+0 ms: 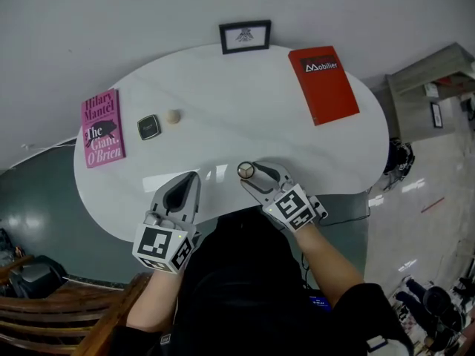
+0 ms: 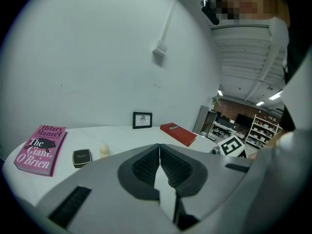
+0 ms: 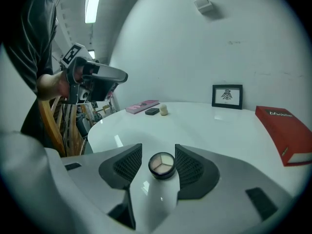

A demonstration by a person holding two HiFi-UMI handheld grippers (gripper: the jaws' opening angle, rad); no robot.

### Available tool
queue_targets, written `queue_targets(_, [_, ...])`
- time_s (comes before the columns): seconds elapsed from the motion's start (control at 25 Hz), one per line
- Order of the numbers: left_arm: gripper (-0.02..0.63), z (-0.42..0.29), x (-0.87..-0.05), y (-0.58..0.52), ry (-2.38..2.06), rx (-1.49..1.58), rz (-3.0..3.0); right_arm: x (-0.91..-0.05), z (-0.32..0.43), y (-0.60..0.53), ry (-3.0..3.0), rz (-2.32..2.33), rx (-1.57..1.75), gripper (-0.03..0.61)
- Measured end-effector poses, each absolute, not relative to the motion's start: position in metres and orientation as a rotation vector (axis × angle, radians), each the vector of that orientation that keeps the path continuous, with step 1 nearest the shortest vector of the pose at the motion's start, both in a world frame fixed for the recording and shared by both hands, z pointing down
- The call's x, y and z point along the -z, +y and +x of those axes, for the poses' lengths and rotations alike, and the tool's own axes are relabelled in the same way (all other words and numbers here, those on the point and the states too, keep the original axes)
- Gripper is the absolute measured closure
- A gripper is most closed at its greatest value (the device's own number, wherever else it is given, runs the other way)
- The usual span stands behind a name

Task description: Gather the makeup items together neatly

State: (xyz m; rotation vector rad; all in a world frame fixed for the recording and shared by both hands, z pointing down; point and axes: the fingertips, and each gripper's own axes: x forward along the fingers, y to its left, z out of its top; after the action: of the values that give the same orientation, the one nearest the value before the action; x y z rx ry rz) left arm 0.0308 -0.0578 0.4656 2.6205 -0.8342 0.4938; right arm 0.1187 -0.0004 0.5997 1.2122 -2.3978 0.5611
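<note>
At the table (image 1: pixel 223 102) edge, the open right gripper (image 3: pixel 158 167) is straddling the compact (image 1: pixel 246 170), probably needing centring; left gripper (image 2: pixel 159 155) shut.

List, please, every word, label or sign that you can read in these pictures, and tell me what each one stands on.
"Hilary Mantel" and "The Giant, O'Brien": on the cover of the flat pink book.
"Mobilier": white print on the cover of the thick red book.
Script on the lid of the black square compact case: too small to read.
Print under the emblem in the black-framed picture: too small to read.
</note>
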Motion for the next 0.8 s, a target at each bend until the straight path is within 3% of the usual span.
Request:
queue_targets(0.24, [0.598, 0.025, -0.476, -0.056, -0.815, -0.5, 2.615, -0.634, 0.115, -0.003, -2.268, 1.191, -0.557, 0.36])
queue_targets(0.8, [0.598, 0.001, -0.456, -0.071, -0.821, -0.425, 2.627, -0.652, 0.114, -0.005, -2.113, 1.147, -0.564, 0.36])
